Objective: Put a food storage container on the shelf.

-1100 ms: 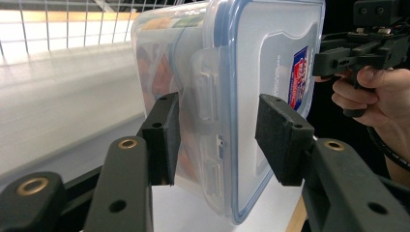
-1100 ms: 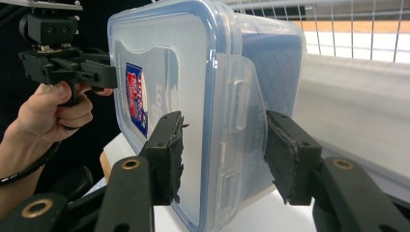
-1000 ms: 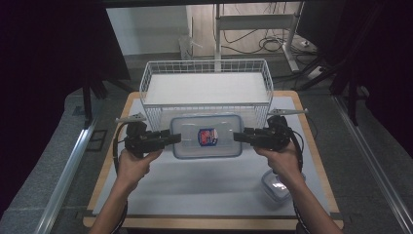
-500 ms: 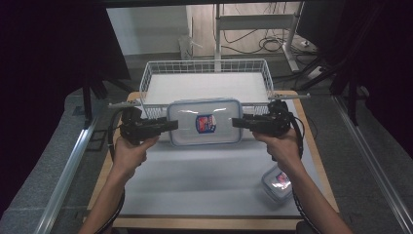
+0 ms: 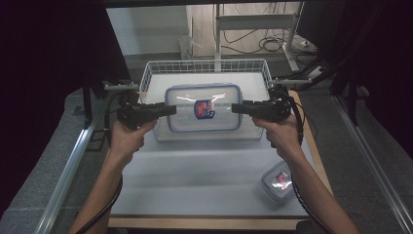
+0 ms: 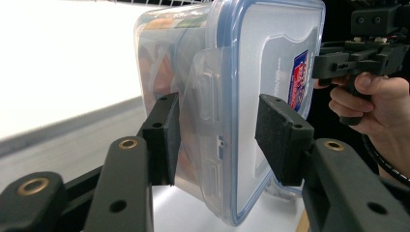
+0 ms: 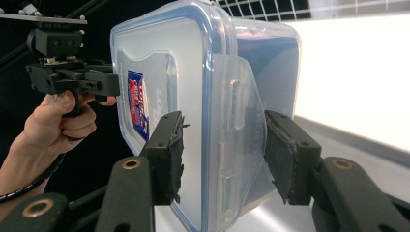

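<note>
Mid-carry: left gripper (image 5: 163, 110) and right gripper (image 5: 239, 107) clamped on opposite ends of lidded container (image 5: 203, 107), held aloft over wire basket (image 5: 207, 66); next, likely level lowering into basket.

2 black grippers, left gripper (image 5: 168, 109) and right gripper (image 5: 238, 107), with brass-ringed screw holes, foam-padded jaws, trailing black cables; bare forearms.

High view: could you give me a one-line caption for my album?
Two hand-held grippers, left and right, hold a lidded box by its ends above a wire basket.
</note>
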Tool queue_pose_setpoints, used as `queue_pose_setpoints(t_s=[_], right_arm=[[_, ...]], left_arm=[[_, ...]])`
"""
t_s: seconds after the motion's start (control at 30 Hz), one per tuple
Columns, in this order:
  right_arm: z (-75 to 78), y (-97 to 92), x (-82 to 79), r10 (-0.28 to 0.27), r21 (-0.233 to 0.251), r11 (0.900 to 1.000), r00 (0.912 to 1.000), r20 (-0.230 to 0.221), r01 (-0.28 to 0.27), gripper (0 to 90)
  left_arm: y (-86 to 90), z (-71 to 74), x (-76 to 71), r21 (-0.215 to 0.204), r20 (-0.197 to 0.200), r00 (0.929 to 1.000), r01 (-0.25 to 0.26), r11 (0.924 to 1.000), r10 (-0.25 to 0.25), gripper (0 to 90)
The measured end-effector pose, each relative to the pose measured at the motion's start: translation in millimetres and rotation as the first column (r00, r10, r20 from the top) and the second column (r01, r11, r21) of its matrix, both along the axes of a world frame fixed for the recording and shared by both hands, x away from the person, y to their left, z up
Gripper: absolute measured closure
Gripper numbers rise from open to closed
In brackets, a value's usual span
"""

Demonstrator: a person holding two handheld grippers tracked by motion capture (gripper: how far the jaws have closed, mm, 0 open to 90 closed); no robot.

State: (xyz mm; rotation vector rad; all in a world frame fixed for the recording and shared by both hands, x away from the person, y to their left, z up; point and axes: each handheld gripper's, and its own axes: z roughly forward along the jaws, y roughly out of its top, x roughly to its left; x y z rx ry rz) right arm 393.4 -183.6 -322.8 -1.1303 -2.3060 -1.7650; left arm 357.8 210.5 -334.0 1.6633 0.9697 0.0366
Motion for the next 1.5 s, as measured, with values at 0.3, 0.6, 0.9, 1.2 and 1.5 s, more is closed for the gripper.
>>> queue_pose_setpoints(t_s=[0.3,0.6,0.9,1.2,1.5], right_arm=[[12.5,1.6,19.5,-0.024,0.03,0.9992,0.9997,-0.004,0.024,50.8],[18.2,7.9,37.8,-0.038,0.035,0.9986,0.9991,-0.02,0.039,50.8],[26.7,9.6,58.4,-0.072,0.024,0.997,0.9962,-0.048,0.074,50.3],[21.7,6.7,74.5,-0.094,0.035,0.9947,0.992,-0.085,0.097,50.2],[17.1,0.6,84.6,-0.092,0.046,0.9941,0.9877,-0.126,0.099,49.7]], left_arm=[[1.6,15.1,22.3,-0.004,-0.006,0.9999,-0.012,0.9999,0.012,52.4],[8.0,21.8,44.3,-0.024,-0.019,0.9996,-0.023,0.9995,0.022,52.2],[6.7,19.4,65.4,-0.06,-0.054,0.9979,-0.038,0.9975,0.035,52.1],[3.7,17.6,83.7,-0.064,-0.08,0.9959,-0.048,0.9968,0.043,52.0],[-3.1,19.0,89.6,-0.045,-0.081,0.995,-0.062,0.9971,0.058,51.3]])
